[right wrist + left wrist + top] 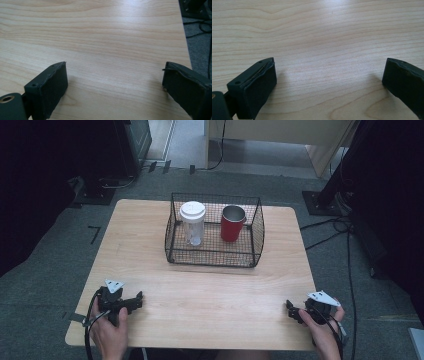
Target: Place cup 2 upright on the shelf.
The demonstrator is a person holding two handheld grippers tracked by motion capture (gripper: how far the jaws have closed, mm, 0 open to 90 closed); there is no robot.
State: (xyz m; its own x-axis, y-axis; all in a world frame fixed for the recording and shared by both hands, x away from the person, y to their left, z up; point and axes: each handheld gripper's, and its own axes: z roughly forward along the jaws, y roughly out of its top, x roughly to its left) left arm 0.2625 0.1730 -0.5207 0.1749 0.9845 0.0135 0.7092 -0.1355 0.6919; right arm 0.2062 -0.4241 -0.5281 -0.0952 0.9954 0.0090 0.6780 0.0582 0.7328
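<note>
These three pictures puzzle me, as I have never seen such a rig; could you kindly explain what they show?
A person sits at a wooden table and holds a hand tool with two black jaws in each hand.

The high view looks down from above the person. The left gripper lies at the near left corner, the right gripper at the near right.

The other two pictures come from small cameras riding on those grippers, looking along their jaws. In each the jaws stand wide apart over bare wood, so both grippers are open and hold nothing.

At the far middle of the table stands a black wire basket. Inside it stand a clear plastic cup with a white lid on the left and a red metal cup on the right, apart from each other.
</note>
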